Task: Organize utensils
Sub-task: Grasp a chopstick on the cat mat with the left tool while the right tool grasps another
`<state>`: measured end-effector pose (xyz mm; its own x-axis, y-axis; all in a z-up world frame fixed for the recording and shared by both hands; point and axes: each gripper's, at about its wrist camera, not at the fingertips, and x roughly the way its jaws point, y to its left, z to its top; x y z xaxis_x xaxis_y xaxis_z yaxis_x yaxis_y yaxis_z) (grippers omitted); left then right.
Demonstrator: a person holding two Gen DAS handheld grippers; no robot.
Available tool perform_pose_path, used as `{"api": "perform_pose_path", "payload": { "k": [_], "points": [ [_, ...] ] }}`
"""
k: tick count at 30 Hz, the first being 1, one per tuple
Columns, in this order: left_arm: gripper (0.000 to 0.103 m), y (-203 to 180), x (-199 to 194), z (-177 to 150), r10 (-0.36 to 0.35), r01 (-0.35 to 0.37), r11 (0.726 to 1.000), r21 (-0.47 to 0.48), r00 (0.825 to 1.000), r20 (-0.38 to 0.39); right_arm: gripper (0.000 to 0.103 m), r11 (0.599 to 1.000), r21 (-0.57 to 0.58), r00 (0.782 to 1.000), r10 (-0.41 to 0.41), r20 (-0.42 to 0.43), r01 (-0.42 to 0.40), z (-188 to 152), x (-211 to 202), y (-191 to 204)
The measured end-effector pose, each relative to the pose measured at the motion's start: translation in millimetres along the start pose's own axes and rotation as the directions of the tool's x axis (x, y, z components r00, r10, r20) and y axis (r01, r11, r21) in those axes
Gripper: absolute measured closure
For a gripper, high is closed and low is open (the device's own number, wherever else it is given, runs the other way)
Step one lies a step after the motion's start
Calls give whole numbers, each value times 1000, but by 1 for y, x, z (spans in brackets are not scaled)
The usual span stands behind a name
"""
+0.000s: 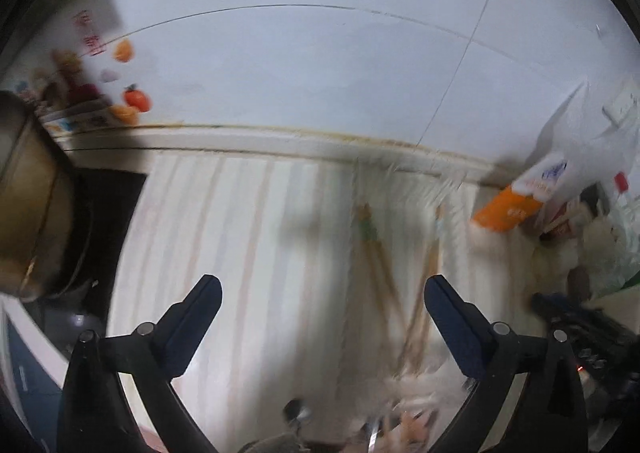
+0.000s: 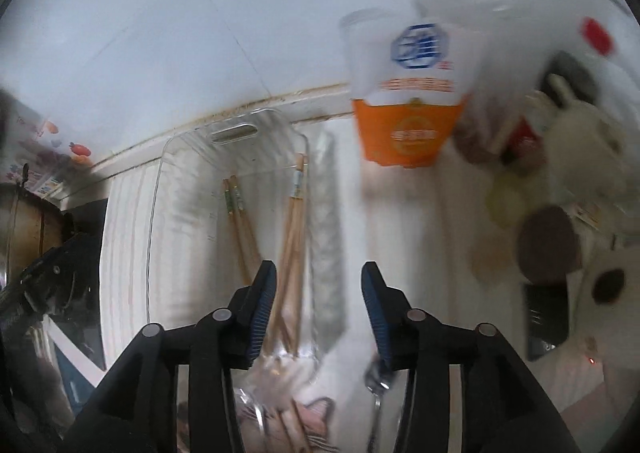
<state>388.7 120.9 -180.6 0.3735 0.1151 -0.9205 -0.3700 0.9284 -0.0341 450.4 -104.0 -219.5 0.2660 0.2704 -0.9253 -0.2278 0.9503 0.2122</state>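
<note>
My left gripper point(image 1: 322, 299) and right gripper point(image 2: 319, 285) both hang with jaws spread and empty. Chopsticks point(image 2: 294, 221) lie in the clear tray point(image 2: 160, 189) ahead of my right jaws; a spoon point(image 2: 376, 385) rests beneath them on the worktop point(image 2: 432, 253).

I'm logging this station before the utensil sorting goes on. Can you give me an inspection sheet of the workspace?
Surface: white striped cloth on the counter.
Job's things: wooden chopsticks lie inside the clear plastic tray; metal spoon lies outside it.
Clutter: orange-and-white carton, brown round lid.
Grippers: left hand-held gripper open, empty; right hand-held gripper open, empty.
Cables: nothing seen.
Surroundings: white tiled wall, metal pot.
</note>
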Motion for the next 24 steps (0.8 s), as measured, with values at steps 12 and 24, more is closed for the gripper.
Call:
{"api": "perform_pose_path", "payload": {
  "k": [12, 24],
  "points": [
    [0, 38, 45, -165, 167, -178, 983, -38, 966, -199, 73, 995, -29, 964, 83, -253, -94, -172, 60, -4],
    [1, 11, 47, -197, 43, -64, 996, -70, 963, -266, 97, 990, -142, 969, -57, -242, 23, -200, 82, 1]
  ]
}}
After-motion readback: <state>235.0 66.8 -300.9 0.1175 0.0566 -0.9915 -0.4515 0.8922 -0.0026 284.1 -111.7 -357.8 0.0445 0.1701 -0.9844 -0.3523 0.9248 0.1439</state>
